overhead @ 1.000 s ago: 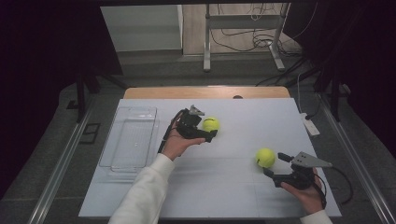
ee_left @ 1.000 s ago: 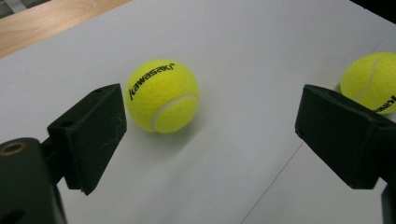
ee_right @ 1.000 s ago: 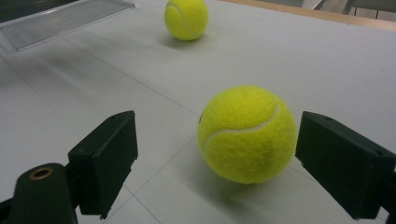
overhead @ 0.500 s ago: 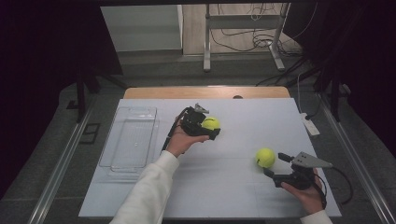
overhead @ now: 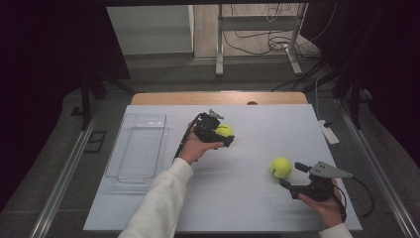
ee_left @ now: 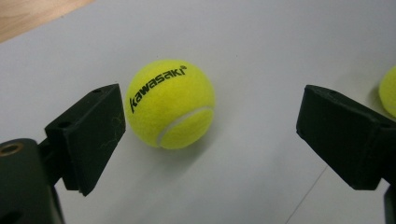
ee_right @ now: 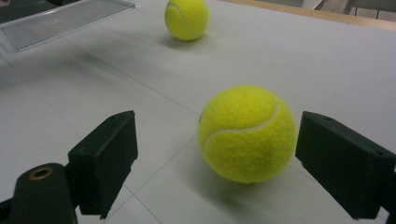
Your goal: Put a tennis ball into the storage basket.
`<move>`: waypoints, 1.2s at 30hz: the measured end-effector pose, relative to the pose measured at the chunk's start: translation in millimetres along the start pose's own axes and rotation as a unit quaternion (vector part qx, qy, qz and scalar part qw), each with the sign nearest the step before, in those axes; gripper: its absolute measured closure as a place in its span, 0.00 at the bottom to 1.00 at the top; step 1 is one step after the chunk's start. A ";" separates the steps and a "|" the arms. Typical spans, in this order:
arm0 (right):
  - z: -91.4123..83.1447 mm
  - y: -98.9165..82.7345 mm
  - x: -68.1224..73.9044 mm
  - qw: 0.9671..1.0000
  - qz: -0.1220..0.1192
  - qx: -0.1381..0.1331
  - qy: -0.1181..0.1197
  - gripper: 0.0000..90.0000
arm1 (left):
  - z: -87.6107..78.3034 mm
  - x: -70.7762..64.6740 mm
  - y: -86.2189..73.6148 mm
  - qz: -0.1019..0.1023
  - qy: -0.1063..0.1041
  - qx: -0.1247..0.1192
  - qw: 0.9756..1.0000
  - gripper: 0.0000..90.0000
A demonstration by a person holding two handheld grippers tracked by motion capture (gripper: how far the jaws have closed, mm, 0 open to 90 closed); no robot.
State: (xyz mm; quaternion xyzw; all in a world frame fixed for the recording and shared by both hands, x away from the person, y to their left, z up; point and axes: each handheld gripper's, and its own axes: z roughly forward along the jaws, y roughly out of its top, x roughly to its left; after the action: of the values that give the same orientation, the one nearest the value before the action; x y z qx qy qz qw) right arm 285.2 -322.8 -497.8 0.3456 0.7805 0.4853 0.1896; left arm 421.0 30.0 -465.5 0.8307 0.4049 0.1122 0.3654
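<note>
Two yellow tennis balls lie on the white table. The far ball (overhead: 224,130) (ee_left: 170,105), printed "kawasaki", sits on the table between the jaws of my left gripper (overhead: 222,135) (ee_left: 212,126), which is open, with the ball nearer one jaw and not pressed. The near ball (overhead: 281,167) (ee_right: 247,133) rests between the wide-apart jaws of my right gripper (overhead: 291,174) (ee_right: 226,158), also open. The right gripper view also catches the far ball (ee_right: 187,18) farther off.
A clear plastic tray (overhead: 138,148) (ee_right: 60,16) lies on the left part of the table (overhead: 237,208). A white power strip (overhead: 328,133) sits at the right edge. A wooden strip (overhead: 218,97) runs along the far edge.
My left gripper has shifted a little and rolled around the far ball, jaws still apart. Both balls and the right gripper have stayed in place.
</note>
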 end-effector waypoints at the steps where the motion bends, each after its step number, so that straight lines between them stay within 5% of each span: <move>1: 0.0 -0.1 -0.1 1.000 0.000 0.000 0.000 0.15 | 1.6 0.5 0.0 -0.001 0.001 0.002 1.000 0.10; 36: -0.2 -0.8 -0.5 1.000 0.000 0.002 -0.002 0.15 | 33.7 8.3 3.9 -0.007 0.011 0.027 1.000 0.10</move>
State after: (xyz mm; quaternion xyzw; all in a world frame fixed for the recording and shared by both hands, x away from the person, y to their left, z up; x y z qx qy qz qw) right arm 285.2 -323.5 -498.4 0.3470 0.7809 0.4831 0.1908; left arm 444.9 17.3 -487.6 0.8360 0.4178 0.1072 0.3391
